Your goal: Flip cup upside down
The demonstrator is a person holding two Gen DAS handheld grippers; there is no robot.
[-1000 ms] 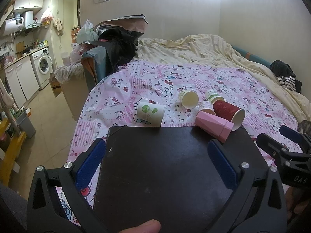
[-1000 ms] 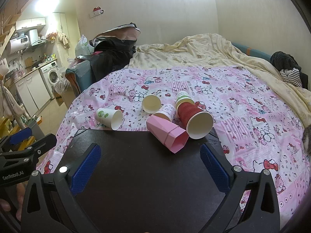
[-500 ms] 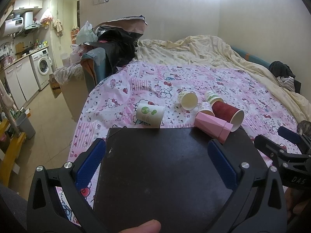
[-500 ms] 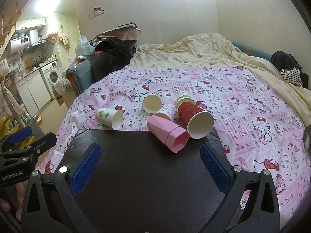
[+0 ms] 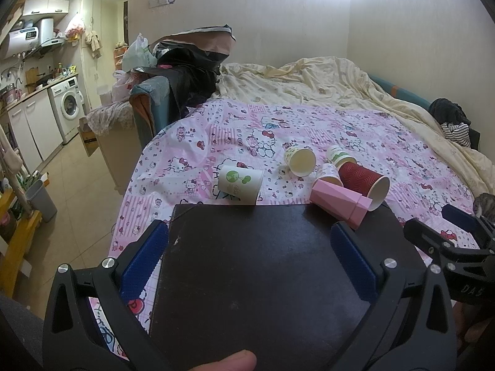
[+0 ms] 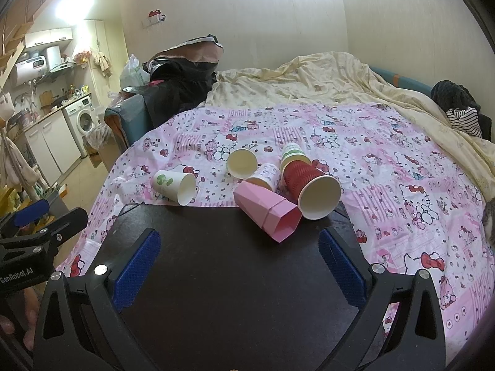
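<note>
Six cups lie tipped on their sides in a loose scatter on the pink cartoon-print bedsheet [image 6: 386, 160], just past the far edge of a dark brown flat board [image 6: 229, 266] laid on the bed, which probably serves as the firm place to stand a cup mouth-down. The pink faceted paper cup [image 6: 267, 213] lies partly on that board, mouth toward the cameras, touching the red ribbed paper cup [image 6: 309, 185] beside it. A white paper cup with a green leaf print [image 5: 239, 182] lies apart to the left, nearest the left tool [image 5: 247, 266]. Behind sit a cream cup with its mouth facing forward [image 6: 242, 163], a small patterned cup [image 6: 263, 176] and a green-striped cup [image 6: 292, 153].

Both tools hover low over the board with jaws spread wide and nothing between them; the right tool [image 6: 239, 266] points towards the pink cup, its likely first pick. No cup is flipped yet.
</note>
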